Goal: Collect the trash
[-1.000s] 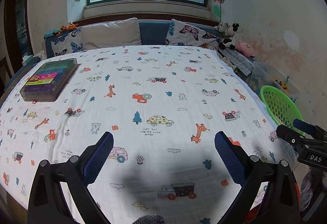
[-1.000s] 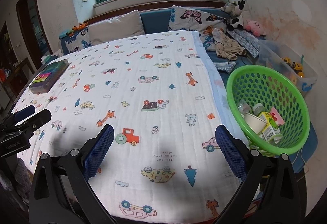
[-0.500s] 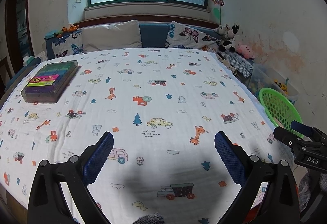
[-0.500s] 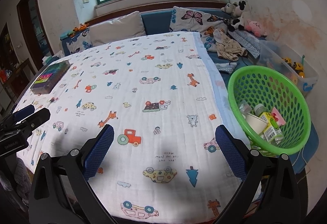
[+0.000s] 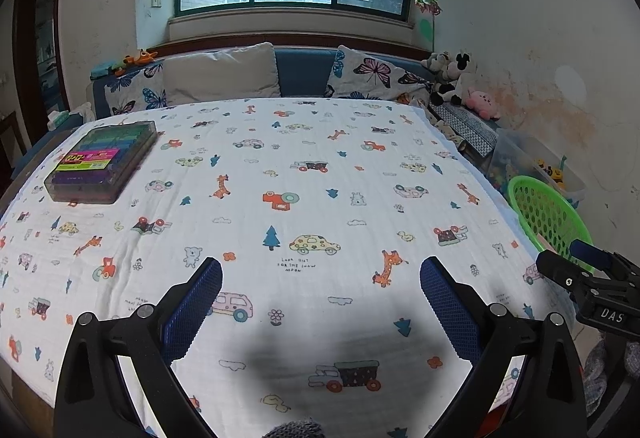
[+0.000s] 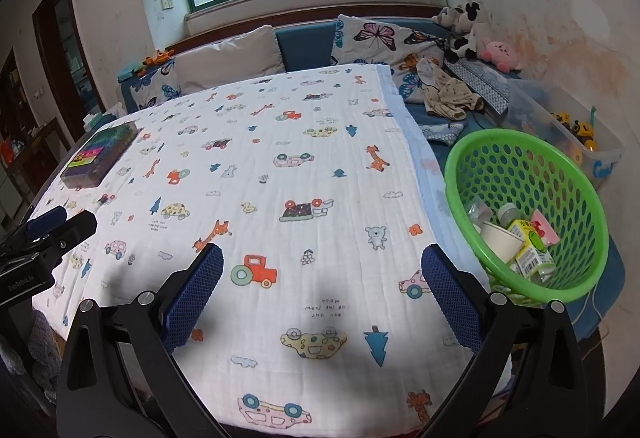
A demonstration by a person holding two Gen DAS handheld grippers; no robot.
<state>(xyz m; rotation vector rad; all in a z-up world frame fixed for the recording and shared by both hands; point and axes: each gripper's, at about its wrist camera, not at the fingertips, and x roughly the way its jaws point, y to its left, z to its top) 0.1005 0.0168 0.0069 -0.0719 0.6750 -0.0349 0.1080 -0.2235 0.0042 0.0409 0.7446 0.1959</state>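
Note:
A green plastic basket [image 6: 576,174] stands to the right of the table and holds trash: a paper cup [image 6: 500,236], a small bottle [image 6: 510,213], a yellow-green carton [image 6: 534,250] and a pink wrapper [image 6: 546,228]. The basket rim also shows in the left wrist view [image 5: 548,210]. My left gripper [image 5: 320,290] is open and empty above the near part of the patterned tablecloth [image 5: 304,198]. My right gripper [image 6: 322,290] is open and empty above the cloth, left of the basket. Each gripper shows at the edge of the other's view.
A clear box of coloured items [image 5: 104,162] lies at the table's far left; it also shows in the right wrist view [image 6: 100,154]. Cushions [image 5: 220,78], soft toys [image 5: 456,82] and a clear storage bin [image 6: 572,118] lie behind and to the right.
Both grippers have drawn back and risen slightly, so the table looks a little farther away. Both stay open and empty.

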